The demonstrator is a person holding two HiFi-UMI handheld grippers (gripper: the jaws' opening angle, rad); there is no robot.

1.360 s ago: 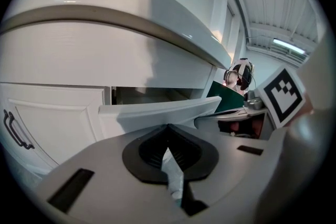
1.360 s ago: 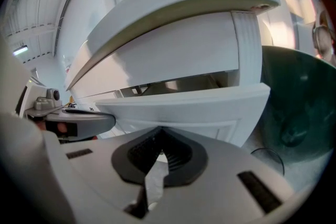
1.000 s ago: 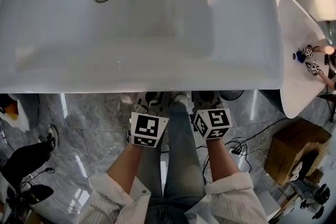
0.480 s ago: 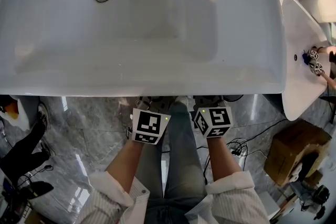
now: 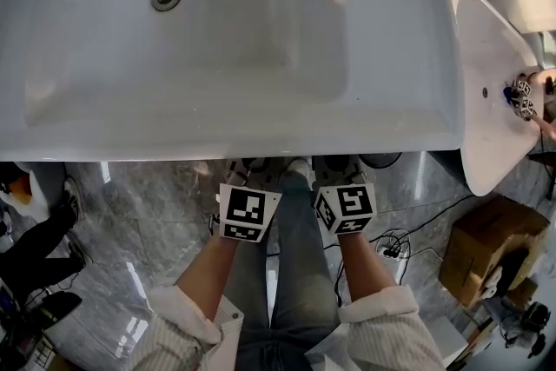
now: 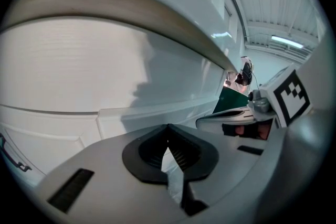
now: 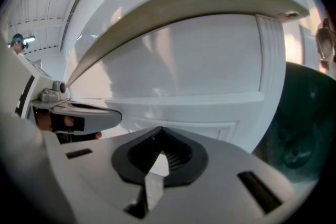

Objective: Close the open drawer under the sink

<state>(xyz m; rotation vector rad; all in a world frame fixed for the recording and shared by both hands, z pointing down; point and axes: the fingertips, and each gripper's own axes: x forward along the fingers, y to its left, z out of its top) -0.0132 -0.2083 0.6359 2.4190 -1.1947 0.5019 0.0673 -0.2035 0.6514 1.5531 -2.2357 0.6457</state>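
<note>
Left gripper (image 6: 169, 155) and right gripper (image 7: 157, 162) had barely shifted at the frame's lower centre. Their fingers were pressed together and empty at the drawer front (image 7: 184, 107) under the sink (image 5: 261, 139). The closing push looked nearly finished.

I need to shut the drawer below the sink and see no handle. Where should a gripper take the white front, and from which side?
No knob or lip shows on the white front: a flat upright panel, little for a pinch to bite. Probably best press its face square on from the front, under the sink rim, left gripper and right gripper side by side.
</note>
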